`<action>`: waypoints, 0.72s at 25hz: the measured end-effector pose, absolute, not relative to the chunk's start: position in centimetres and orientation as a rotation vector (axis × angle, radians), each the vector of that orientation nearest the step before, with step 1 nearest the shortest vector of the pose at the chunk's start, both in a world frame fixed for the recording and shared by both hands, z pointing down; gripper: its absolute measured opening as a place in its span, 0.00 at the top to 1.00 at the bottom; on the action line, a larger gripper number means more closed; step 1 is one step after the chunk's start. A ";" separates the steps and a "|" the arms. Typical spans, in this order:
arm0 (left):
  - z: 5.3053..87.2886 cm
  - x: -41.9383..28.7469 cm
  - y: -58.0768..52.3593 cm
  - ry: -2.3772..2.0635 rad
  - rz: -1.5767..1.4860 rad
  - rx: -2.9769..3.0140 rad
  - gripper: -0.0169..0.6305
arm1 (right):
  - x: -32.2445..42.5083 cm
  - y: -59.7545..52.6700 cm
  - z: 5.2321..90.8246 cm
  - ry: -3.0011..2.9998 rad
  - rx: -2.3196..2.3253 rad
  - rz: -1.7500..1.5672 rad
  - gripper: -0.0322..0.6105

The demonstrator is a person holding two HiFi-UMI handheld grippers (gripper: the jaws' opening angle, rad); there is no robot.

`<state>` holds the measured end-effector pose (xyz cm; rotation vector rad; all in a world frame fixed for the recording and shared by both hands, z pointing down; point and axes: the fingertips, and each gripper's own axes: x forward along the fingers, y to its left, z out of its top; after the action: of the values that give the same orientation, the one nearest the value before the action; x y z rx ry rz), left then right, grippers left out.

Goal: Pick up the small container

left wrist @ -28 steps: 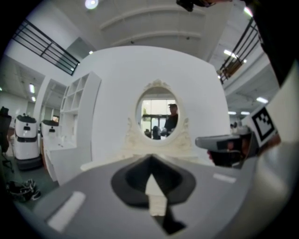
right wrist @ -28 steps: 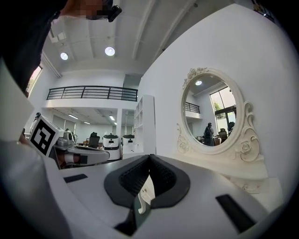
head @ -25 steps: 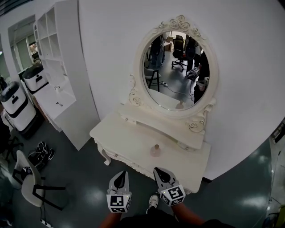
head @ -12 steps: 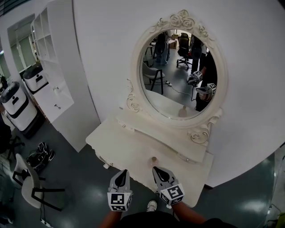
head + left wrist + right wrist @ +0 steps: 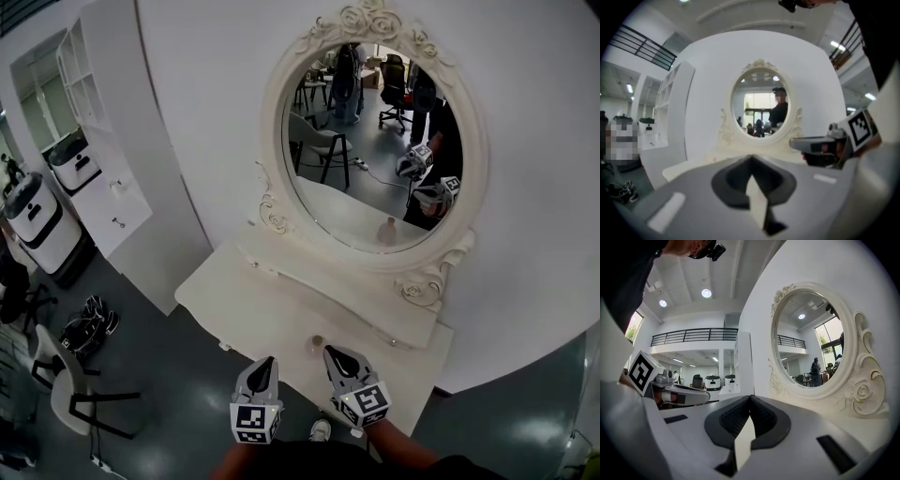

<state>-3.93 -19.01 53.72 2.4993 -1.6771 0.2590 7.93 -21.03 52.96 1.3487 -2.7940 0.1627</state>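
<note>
While both claws hover at the near edge of the dressing table (image 5: 234, 286), the left gripper (image 5: 266, 364) sits at eight o'clock of the small container (image 5: 317, 344), its jaws pressed together and empty. The container stands upright on the tabletop, just at ten o'clock of the right gripper (image 5: 331, 353), whose jaws are likewise closed on nothing.
</note>
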 end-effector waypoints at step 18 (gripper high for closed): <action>55.1 -5.2 -24.0 -1.586 0.305 2.521 0.96 | 9.7 -23.7 55.6 -2.645 1.439 0.235 0.94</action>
<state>-5.25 -24.01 55.08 2.5213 -1.5861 0.3052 9.74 -23.75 55.62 1.4394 -2.6447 0.2352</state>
